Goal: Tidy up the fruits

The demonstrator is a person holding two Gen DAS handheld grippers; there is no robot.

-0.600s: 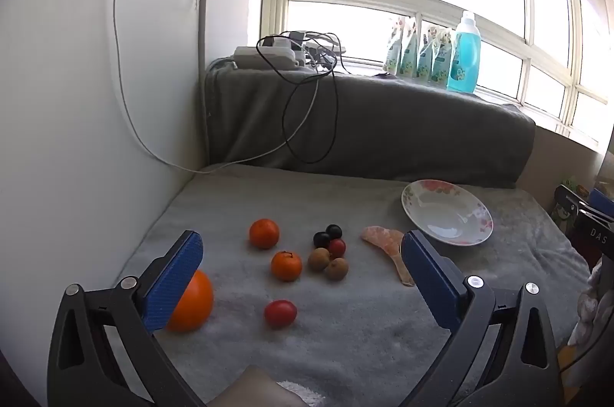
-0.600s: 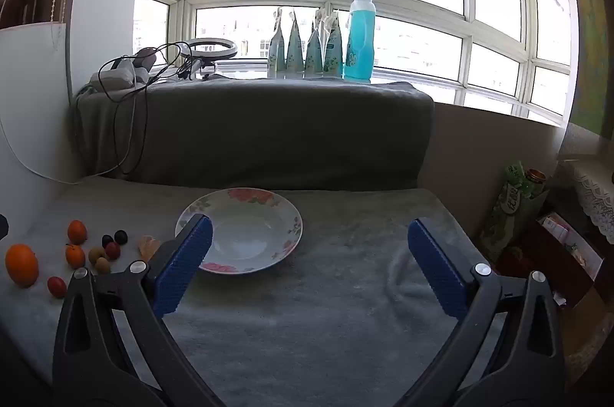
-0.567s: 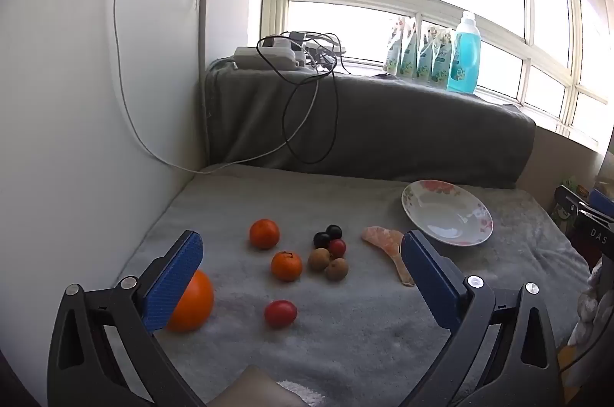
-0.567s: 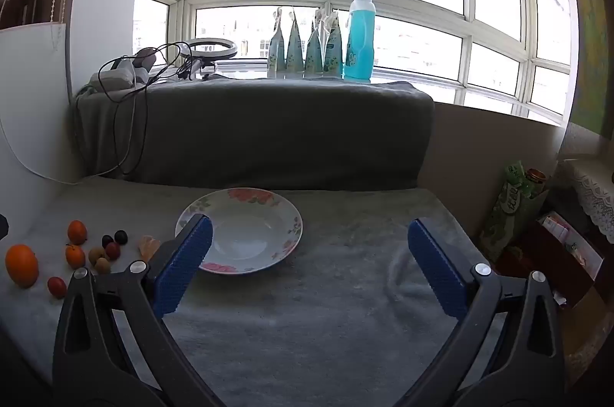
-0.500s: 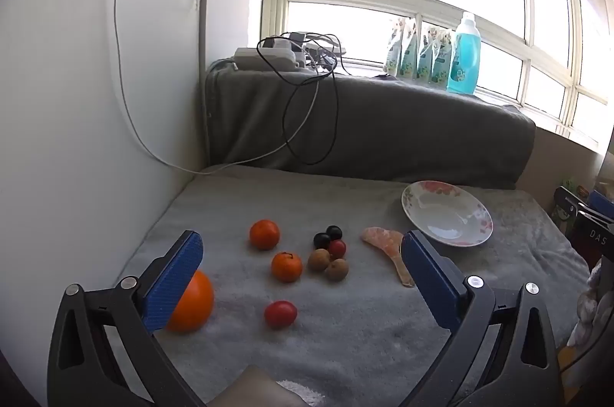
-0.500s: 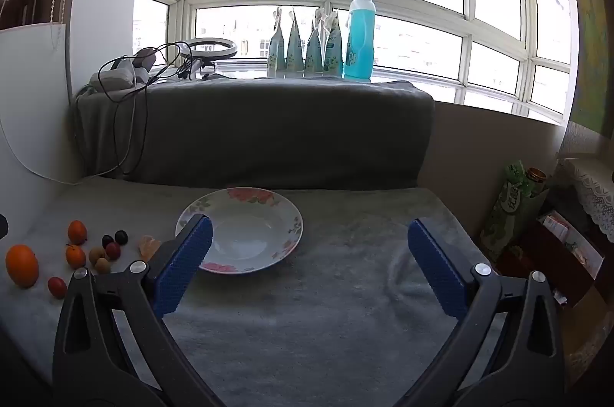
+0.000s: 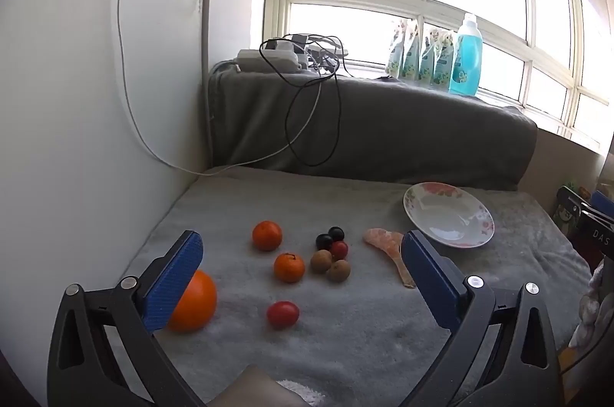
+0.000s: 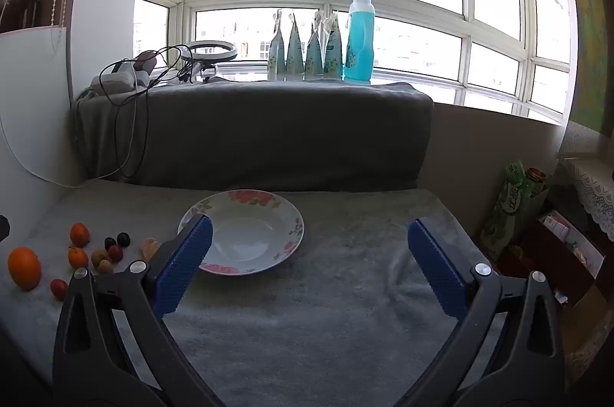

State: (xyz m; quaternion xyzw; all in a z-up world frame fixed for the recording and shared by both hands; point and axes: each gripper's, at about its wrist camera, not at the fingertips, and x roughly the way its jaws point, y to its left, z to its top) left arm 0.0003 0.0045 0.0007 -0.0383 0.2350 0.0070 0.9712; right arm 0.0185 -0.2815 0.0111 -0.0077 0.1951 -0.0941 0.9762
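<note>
Fruits lie on a grey blanket: a big orange point(image 7: 192, 303), two small tangerines point(image 7: 267, 235) point(image 7: 289, 267), a red tomato point(image 7: 283, 314), two dark grapes point(image 7: 330, 237), a red berry point(image 7: 339, 249), two brown longans point(image 7: 330, 265) and peeled orange segments point(image 7: 385, 242). A flowered white plate point(image 7: 476, 238) stands empty at the right; it also shows in the right wrist view point(image 8: 284, 253). My left gripper point(image 7: 303, 276) is open above the fruits. My right gripper point(image 8: 307, 265) is open, just right of the plate. The fruits point(image 8: 76, 257) lie far left there.
A grey-draped ledge point(image 7: 383, 127) runs along the back with a power strip and cables point(image 7: 291, 58). A blue bottle point(image 8: 358, 35) and pouches stand on the windowsill. A white wall point(image 7: 96, 138) borders the left. Boxes and packets point(image 8: 537, 215) crowd the right edge.
</note>
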